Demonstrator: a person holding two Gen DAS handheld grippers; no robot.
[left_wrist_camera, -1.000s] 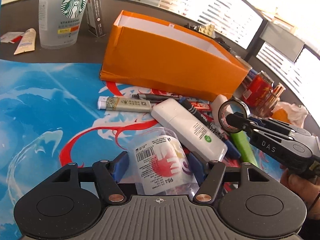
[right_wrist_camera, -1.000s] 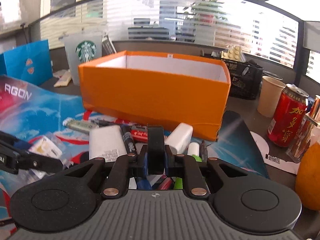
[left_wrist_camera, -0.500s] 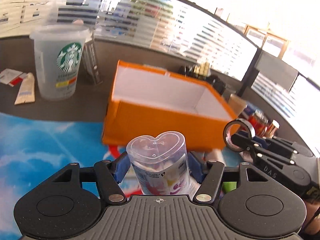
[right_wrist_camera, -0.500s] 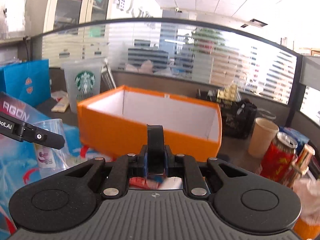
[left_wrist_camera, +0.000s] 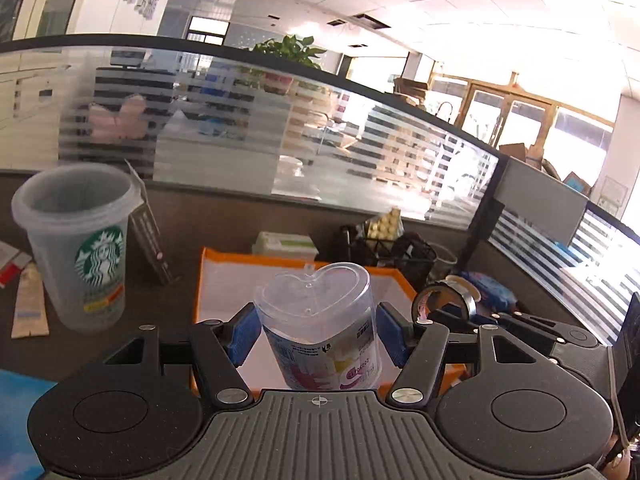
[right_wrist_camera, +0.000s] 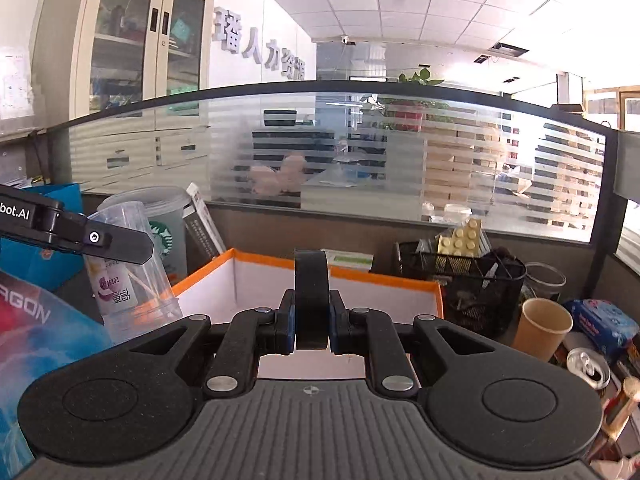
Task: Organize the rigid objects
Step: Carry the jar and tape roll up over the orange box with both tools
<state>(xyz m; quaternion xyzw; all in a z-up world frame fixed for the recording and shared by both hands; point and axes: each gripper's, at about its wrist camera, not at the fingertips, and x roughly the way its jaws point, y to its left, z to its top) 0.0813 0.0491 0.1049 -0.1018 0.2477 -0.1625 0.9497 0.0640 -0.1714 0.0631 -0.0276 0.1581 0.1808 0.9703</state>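
The left gripper (left_wrist_camera: pixel 318 330) points somewhat downward with its blue pads (left_wrist_camera: pixel 243 334) standing well apart and pressed against the two sides of a clear heart-shaped container (left_wrist_camera: pixel 320 332), which it holds upright off the table. The right gripper (right_wrist_camera: pixel 311 326) is clamped almost fully closed on a narrow black roll of tape (right_wrist_camera: pixel 311 300) held on edge between its jaws. In the left wrist view the right gripper sits just beside the left one, at about the same height.

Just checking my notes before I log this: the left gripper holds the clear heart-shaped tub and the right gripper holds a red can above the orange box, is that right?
Not quite. The right gripper holds a black tape roll, not a can, as the right wrist view shows. The rest stands: the left gripper holds the clear heart-shaped tub, with the orange box just beyond both.
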